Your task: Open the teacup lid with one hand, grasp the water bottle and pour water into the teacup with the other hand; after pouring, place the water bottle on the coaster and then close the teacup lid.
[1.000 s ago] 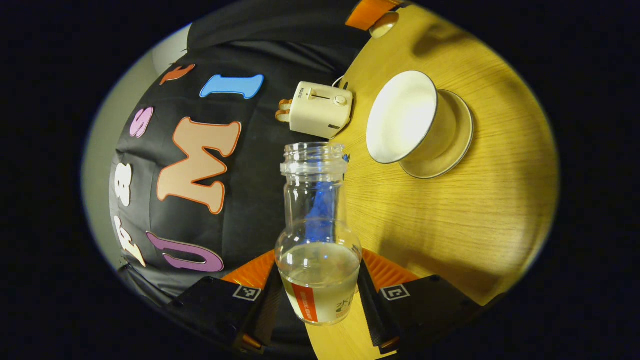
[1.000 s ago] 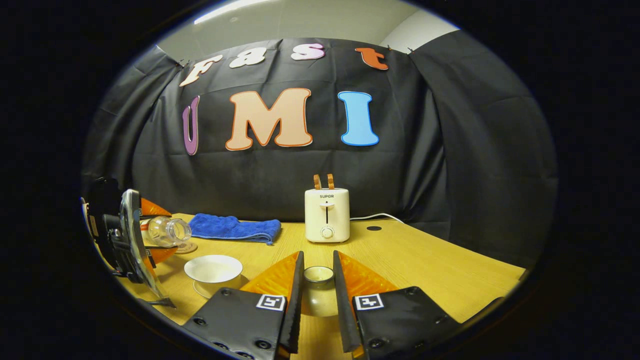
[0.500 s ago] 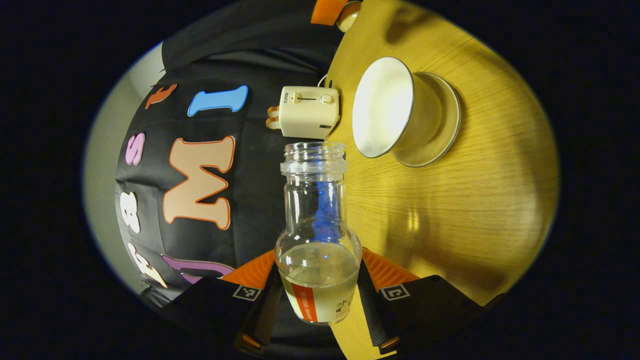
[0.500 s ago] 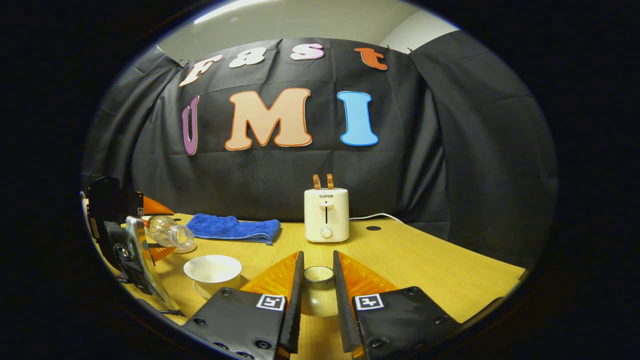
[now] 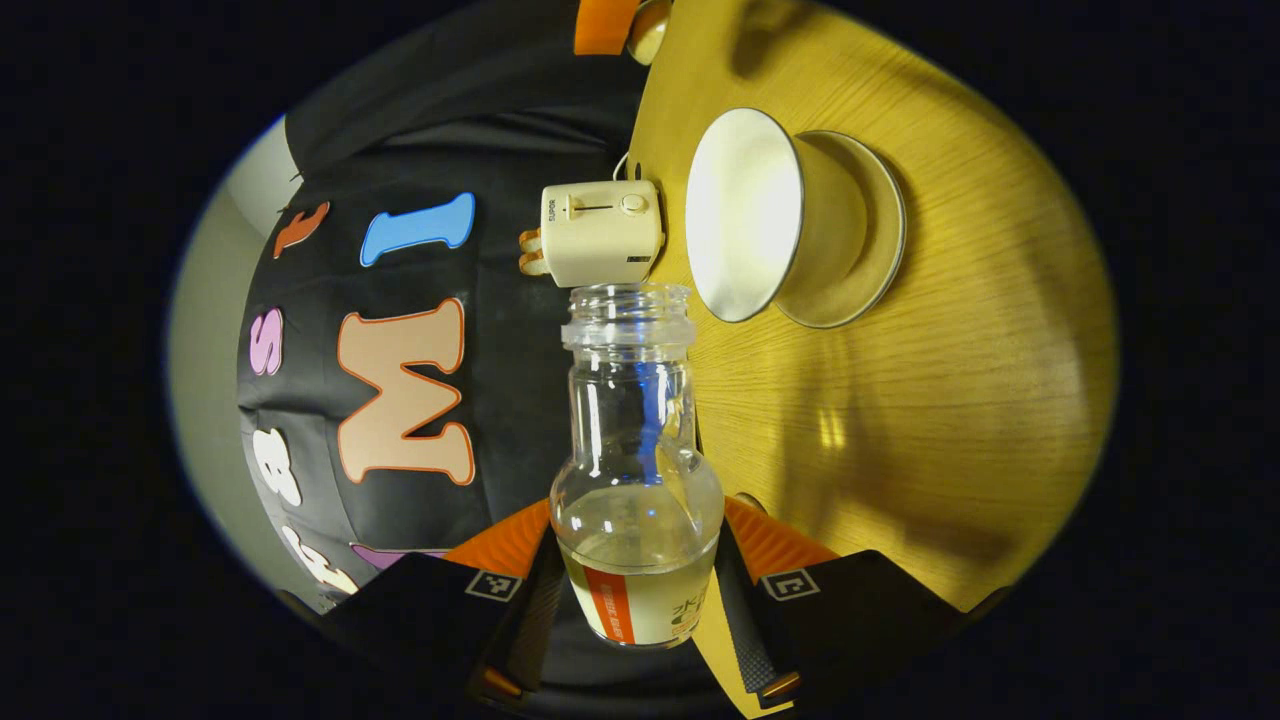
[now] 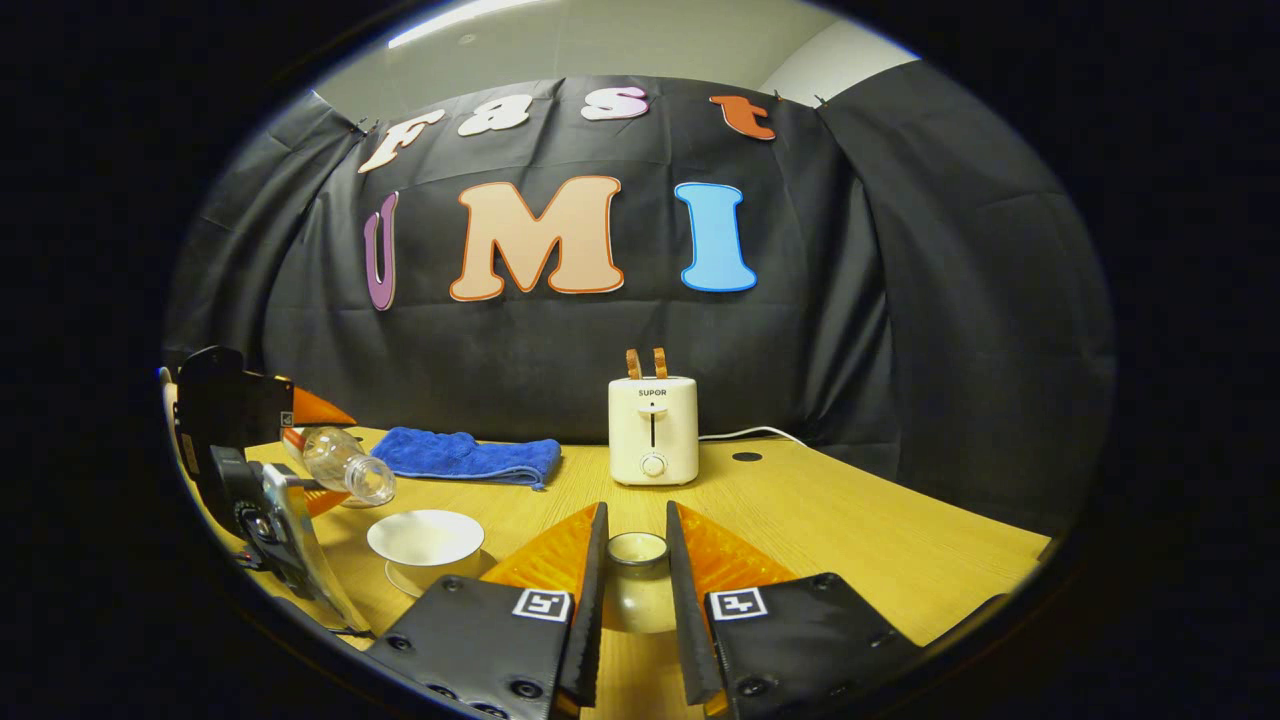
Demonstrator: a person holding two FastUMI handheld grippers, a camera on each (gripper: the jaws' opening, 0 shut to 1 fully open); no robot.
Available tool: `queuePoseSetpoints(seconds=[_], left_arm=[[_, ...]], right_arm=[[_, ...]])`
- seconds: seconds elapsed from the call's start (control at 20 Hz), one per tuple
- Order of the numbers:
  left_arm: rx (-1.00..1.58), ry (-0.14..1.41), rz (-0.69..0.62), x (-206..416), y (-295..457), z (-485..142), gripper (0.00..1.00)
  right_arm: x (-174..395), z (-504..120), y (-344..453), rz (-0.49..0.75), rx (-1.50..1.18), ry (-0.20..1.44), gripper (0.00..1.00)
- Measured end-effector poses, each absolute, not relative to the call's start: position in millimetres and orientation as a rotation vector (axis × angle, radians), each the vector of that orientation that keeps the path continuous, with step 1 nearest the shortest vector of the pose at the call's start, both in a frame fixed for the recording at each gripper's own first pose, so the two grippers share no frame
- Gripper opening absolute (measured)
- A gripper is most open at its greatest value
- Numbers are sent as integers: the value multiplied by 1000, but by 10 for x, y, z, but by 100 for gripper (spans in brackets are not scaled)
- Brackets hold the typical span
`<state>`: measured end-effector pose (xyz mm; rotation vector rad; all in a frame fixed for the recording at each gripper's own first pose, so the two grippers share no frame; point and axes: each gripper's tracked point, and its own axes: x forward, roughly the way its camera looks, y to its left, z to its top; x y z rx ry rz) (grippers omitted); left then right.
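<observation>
Water inside the clear plastic bottle (image 5: 636, 470) has not reached its open mouth, which tilts down just left of the white ceramic teacup (image 6: 425, 537) on its saucer. The left gripper (image 5: 640, 590) clamps the bottle's base. The right gripper (image 6: 636, 570) pinches the cup's lid (image 6: 637, 548) aside. Best to centre the mouth over the bowl first, then tip slowly.

Water bottle (image 5: 637, 470): clear glass or plastic, pale yellowish liquid in the base, label with an orange-red vertical band on white. Teacup (image 5: 765, 215): creamy white, thin dark rim; its saucer (image 5: 868, 250) matches. Teacup lid (image 6: 637, 590): same cream. Table (image 5: 900, 420): yellow wood, fine grain lines. Toaster (image 6: 653, 430): cream, with tan slices on top. Towel (image 6: 465, 456): bright blue, nubbly. Gripper bodies: black with small black-and-white square markers.
</observation>
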<state>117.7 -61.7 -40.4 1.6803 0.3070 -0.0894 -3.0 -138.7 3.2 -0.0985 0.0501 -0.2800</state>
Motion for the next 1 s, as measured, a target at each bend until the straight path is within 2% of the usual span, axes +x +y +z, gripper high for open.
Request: queuePoseSetpoints(seconds=[1.0], left_arm=[[1879, 254, -74, 1237, -692, -79, 71]], right_arm=[[-34, 40, -1409, -293, -100, 50, 36]])
